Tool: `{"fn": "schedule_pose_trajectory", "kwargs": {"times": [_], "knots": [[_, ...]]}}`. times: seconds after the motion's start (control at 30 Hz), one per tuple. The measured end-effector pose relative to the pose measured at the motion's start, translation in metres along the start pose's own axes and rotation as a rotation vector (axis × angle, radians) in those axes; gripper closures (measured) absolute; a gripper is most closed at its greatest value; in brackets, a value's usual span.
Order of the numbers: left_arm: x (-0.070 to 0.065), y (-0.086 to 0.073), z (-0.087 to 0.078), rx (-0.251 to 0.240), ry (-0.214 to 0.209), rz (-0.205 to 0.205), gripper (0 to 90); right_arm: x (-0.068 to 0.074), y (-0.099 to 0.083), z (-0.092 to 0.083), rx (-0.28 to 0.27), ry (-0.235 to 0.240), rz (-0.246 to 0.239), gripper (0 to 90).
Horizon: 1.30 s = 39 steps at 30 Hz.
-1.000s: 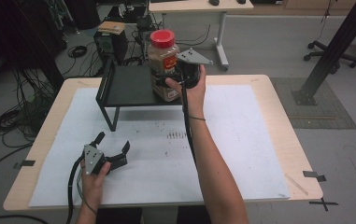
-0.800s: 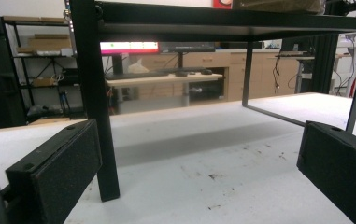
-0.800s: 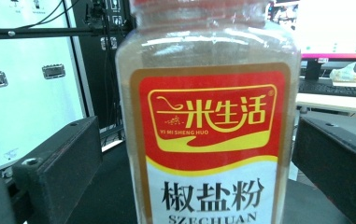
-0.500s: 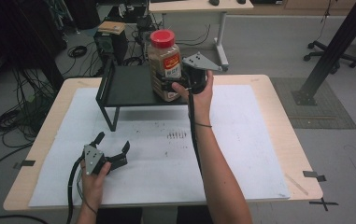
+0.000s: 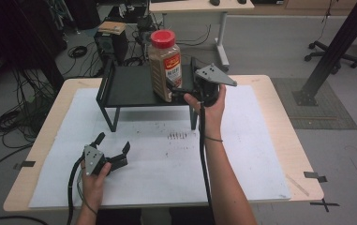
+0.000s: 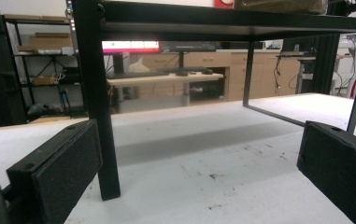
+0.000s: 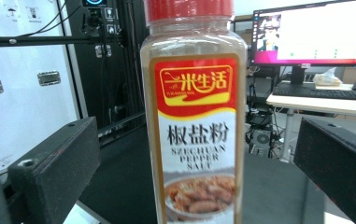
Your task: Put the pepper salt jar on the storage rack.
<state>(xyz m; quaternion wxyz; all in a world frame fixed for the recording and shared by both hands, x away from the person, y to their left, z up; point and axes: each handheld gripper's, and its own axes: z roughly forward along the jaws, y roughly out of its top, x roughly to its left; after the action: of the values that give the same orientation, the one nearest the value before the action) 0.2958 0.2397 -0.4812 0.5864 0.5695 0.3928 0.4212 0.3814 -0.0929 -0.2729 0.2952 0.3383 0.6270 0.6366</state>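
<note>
Seasoning jar (image 5: pixel 165 65) standing upright on black shelf (image 5: pixel 129 89), upper centre. Right tool (image 5: pixel 178 89) gaping beside it, having just been opening, nothing clamped. Left tool (image 5: pixel 113 149) idling open. Likely rigid, slick plastic, top-heavy; gripping mid-body.

The spice jar (image 5: pixel 165 63) stands on the shelf's (image 5: pixel 129 89) right end, atop the table (image 5: pixel 270 140).

We have opened our right gripper (image 5: pixel 178 86) off the spice jar (image 5: pixel 165 63), drawing back beside it.
</note>
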Motion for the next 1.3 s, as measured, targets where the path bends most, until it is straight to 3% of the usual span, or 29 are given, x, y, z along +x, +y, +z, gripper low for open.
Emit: {"fn": "schedule_pose_trajectory", "kwargs": {"times": [0.03, 0.07, 0.17, 0.2, 0.4, 0.43, 0.63, 0.73, 0.77, 0.87, 0.9, 1.17, 1.2, 1.3], "knots": [[0.000, 0.000, 0.000, 0.000, 0.000, 0.000, 0.3, 0.000, 0.000, 0.000, 0.000, 0.000, 0.000, 0.3], [0.000, 0.000, 0.000, 0.000, 0.000, 0.000, 0.3, -0.002, -0.004, -0.011, -0.004, -0.007, 0.006, 0.3], [0.000, 0.000, 0.000, -0.003, 0.000, 0.005, 0.3, -0.003, -0.006, -0.014, -0.005, -0.010, 0.007, 0.3], [0.000, 0.000, 0.000, -0.003, 0.000, 0.005, 0.3, -0.005, -0.010, -0.025, -0.016, -0.016, 0.016, 0.3], [0.000, 0.000, 0.000, -0.001, 0.000, 0.002, 0.3, -0.006, -0.016, -0.036, -0.019, -0.023, 0.015, 0.2], [0.000, 0.000, 0.000, -0.001, 0.000, 0.002, 0.3, -0.007, -0.023, -0.049, -0.026, -0.029, 0.017, 0.2], [0.000, 0.000, 0.000, -0.001, 0.001, 0.004, 0.3, -0.007, -0.029, -0.057, -0.028, -0.039, 0.013, 0.0], [0.000, 0.000, 0.000, 0.001, 0.002, 0.005, 0.2, -0.007, -0.040, -0.067, -0.026, -0.045, 0.015, 0.0], [0.000, 0.000, 0.000, 0.001, 0.002, 0.005, 0.2, -0.008, -0.051, -0.075, -0.031, -0.049, 0.018, 0.0], [0.000, 0.000, 0.000, 0.000, 0.002, 0.003, 0.2, -0.008, -0.051, -0.075, -0.031, -0.049, 0.018, 0.0], [0.000, 0.000, 0.000, 0.000, 0.002, 0.003, 0.2, -0.009, -0.063, -0.082, -0.034, -0.056, 0.024, 0.0], [0.000, 0.000, 0.000, 0.001, 0.001, -0.001, 0.3, -0.011, -0.086, -0.094, -0.032, -0.071, 0.030, 0.0], [0.000, 0.000, 0.000, 0.001, 0.001, -0.001, 0.3, -0.013, -0.100, -0.102, -0.031, -0.082, 0.037, 0.0], [0.000, 0.000, 0.000, 0.001, 0.001, -0.001, 0.3, -0.013, -0.100, -0.102, -0.031, -0.082, 0.037, 0.0]]}}
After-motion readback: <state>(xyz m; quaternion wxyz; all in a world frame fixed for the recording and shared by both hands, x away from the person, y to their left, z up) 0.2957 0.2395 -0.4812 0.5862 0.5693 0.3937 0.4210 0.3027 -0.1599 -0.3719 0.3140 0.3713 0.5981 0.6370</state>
